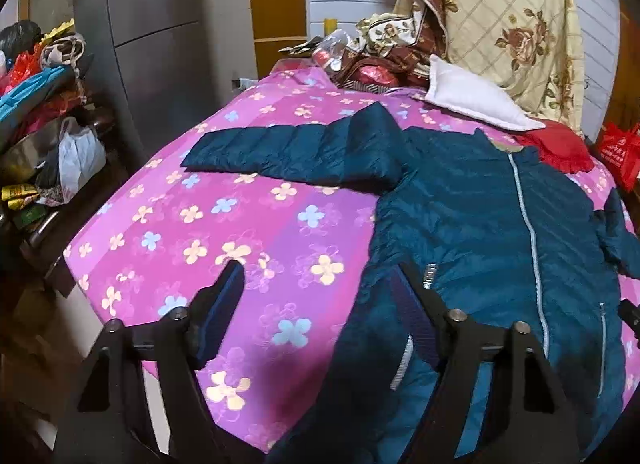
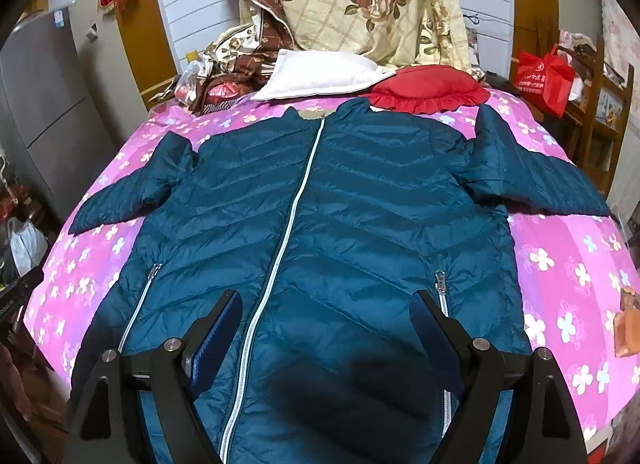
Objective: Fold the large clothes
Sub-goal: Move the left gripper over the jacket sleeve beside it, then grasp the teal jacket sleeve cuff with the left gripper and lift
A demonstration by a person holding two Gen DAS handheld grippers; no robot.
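Two claws we hold spread apart, gripping nothing: the left claw [image 1: 316, 304] above the jacket's [image 2: 340, 223] left edge, the right claw [image 2: 326, 328] above its zipper [image 2: 288, 223]. Ahead, the jacket lies flat on the bed [image 2: 568, 264].

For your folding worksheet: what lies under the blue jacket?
The jacket lies spread flat on a pink flowered sheet, which shows all round it. The sheet beneath the jacket's body is covered, so anything there is unseen.

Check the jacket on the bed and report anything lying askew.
The jacket lies flat, zipped, front up. Its two sleeves sit unevenly: one sleeve stretches straight sideways, while the other sleeve angles downward. Nothing looks damaged.
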